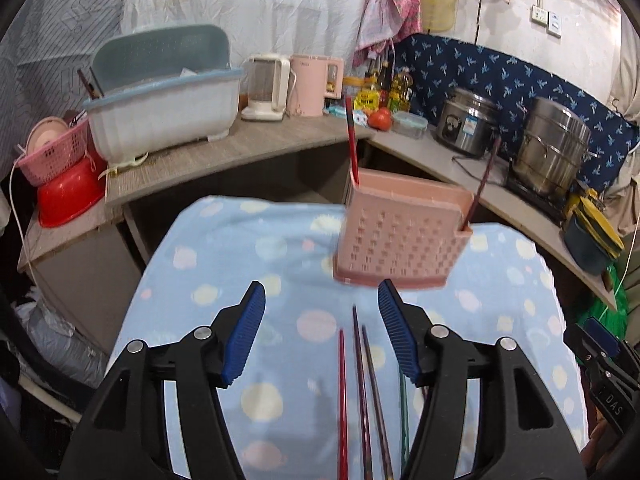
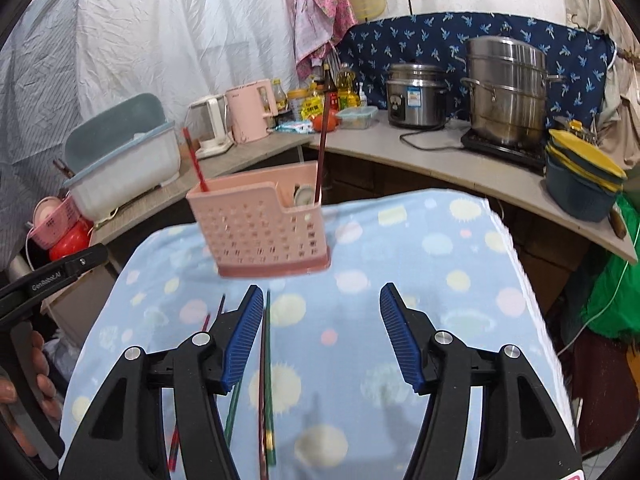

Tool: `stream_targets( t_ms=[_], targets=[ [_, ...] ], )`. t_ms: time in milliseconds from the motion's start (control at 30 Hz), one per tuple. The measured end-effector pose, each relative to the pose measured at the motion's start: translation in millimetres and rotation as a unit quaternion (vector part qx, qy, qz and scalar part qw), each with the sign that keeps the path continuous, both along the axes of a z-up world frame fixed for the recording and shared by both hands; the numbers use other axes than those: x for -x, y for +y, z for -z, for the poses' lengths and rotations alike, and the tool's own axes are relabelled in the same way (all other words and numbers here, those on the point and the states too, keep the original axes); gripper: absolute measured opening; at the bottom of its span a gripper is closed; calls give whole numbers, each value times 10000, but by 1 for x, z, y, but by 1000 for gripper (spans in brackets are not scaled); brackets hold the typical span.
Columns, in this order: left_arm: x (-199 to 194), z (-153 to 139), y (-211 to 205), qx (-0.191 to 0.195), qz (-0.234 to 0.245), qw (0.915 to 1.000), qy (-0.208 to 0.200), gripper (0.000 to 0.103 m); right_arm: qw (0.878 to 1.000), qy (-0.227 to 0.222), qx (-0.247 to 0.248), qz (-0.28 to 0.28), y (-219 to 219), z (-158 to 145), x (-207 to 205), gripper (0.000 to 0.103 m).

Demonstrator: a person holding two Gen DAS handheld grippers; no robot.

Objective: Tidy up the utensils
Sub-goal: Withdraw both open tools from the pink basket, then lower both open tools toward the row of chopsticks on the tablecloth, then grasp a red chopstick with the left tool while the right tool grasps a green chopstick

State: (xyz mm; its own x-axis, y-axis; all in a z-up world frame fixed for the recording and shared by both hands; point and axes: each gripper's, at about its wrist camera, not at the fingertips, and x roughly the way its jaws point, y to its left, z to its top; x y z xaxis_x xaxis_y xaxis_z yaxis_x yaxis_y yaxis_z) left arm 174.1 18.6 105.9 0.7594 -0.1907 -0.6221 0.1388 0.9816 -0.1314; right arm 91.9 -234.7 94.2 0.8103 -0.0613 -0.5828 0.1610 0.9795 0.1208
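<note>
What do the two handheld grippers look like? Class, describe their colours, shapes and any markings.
Both the left gripper and the right gripper have black plastic arms with silver rivets and ribbed blue finger pads. Seen from the right camera, the left one carries white "GenRobot.AI" lettering.

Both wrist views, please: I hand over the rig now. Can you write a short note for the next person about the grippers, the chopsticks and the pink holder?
Left gripper: open, empty, over the loose chopsticks.
Right gripper: open, empty; a green chopstick lies beside its left finger.
Pink holder stands on the blue dotted cloth, ahead of both grippers.
Done: one red chopstick and one dark chopstick stand in the holder.
Left: several chopsticks lie loose on the cloth; pick them up and put them in.
</note>
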Motion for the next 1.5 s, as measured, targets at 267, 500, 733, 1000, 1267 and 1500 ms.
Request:
stream_targets(
  t_ms=[267,500,733,1000,1267,1500],
  targets=[
    [43,48,6,-40,29,9987,510,56,9986,515,-31,-125,16,45,39,59],
    [82,87,7,-137,208,9955,918,56,9959,887,-79,-190,27,81,66,59],
    [110,117,-5,-247,534,9912,1186,55,9933,1120,-174,-211,35,101,82,59],
    [110,139,-15,-412,603,9889,1296,41,9919,1233,-209,-241,38,111,85,59],
    [109,146,-14,-465,620,9890,1260,20,9912,1284,-190,-270,41,115,80,58],
    [108,145,-1,-325,676,9887,1299,8,9899,1366,-166,-345,43,120,71,46]
  ],
)
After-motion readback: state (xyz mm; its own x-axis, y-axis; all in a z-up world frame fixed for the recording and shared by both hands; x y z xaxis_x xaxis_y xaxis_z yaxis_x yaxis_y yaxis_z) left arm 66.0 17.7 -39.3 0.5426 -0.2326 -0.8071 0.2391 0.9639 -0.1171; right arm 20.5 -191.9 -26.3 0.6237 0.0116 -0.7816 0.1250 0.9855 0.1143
